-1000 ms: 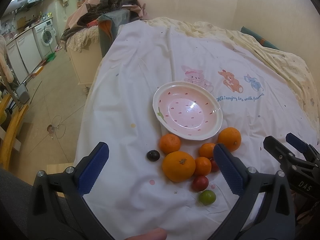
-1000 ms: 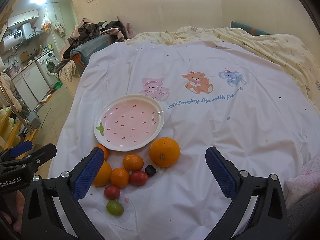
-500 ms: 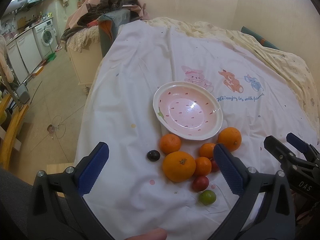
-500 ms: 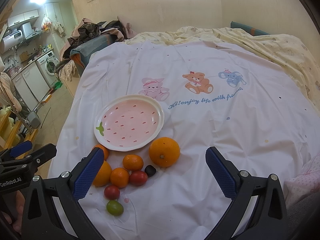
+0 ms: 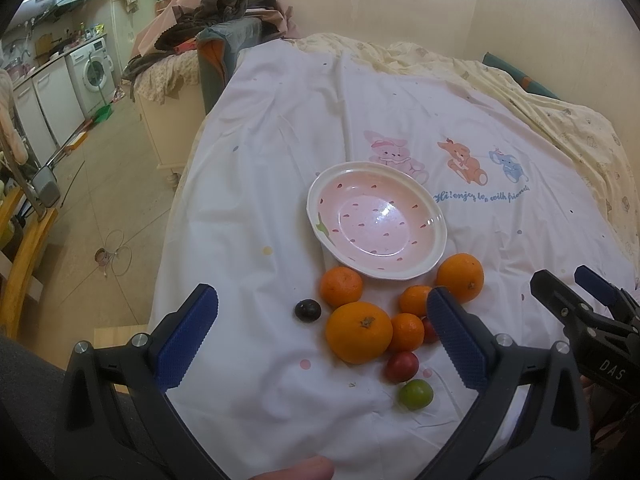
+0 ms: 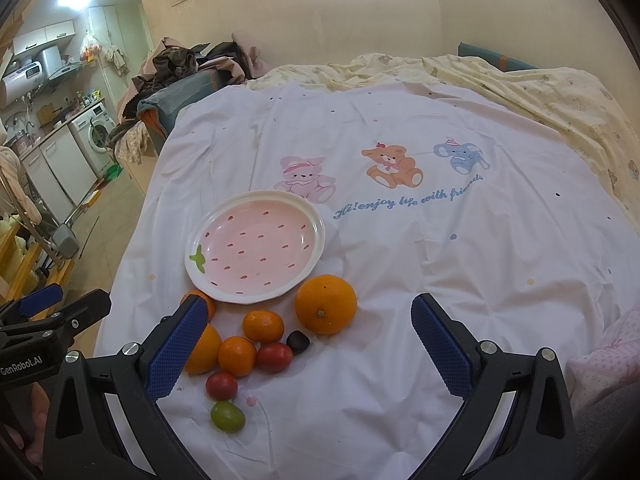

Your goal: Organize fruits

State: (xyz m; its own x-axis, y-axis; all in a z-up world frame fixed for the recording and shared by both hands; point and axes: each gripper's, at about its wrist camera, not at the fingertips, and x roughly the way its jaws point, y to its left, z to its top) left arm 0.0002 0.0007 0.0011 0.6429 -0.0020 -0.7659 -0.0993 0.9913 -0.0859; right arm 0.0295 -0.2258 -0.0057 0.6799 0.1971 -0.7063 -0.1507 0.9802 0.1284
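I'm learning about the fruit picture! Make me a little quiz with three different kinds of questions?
1. True or false: the strawberry plate already has fruit on it.
2. Which fruit lies nearest the camera in the right wrist view? A) green fruit B) big orange C) dark plum
3. Fill in: both the left tongs and the right tongs are ____ and hold nothing.

Key: 1 false; 2 A; 3 open.
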